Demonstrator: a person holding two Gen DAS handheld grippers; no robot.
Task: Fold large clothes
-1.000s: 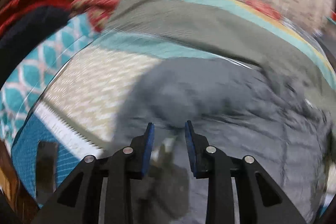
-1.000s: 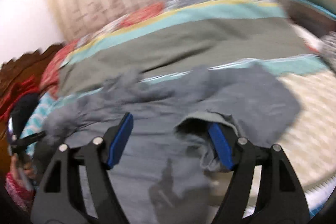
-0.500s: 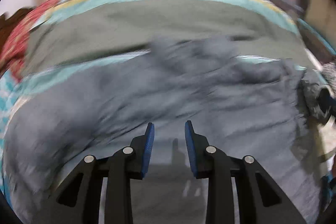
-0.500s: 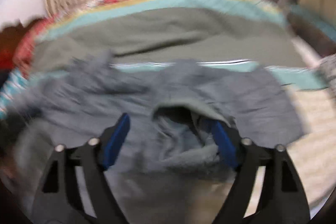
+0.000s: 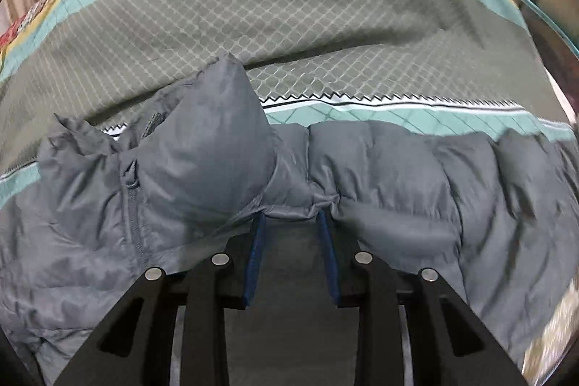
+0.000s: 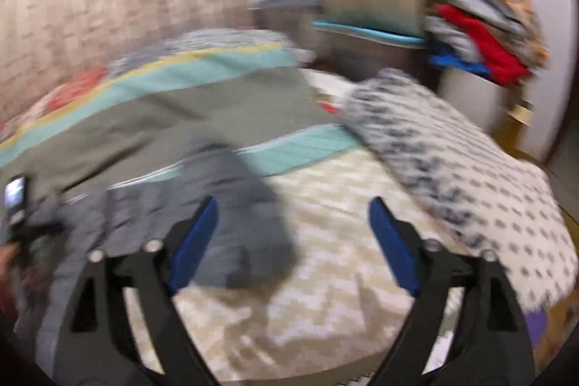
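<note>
A grey puffer jacket (image 5: 398,176) lies spread across the bed, its zip at the left and one corner puffed up. My left gripper (image 5: 289,216) is low on it. Its blue pads stand apart, their tips tucked under a bunched fold of the jacket; they do not press on it. In the blurred right wrist view the jacket (image 6: 246,198) lies to the left, partly behind the left finger. My right gripper (image 6: 293,203) hangs over the cream bedspread (image 6: 325,295), jaws opening wide with nothing between them.
The bedspread (image 5: 289,6) has green, teal and yellow bands. A white blanket with dark dots (image 6: 452,161) lies on the bed's right side. Piled clothes (image 6: 481,35) stand behind it. A person's hand (image 6: 7,255) shows at the far left edge.
The right gripper let a fold of the jacket go, spread its jaws and swung right over the bedspread. The left gripper swept across the jacket and came down onto its fold.
</note>
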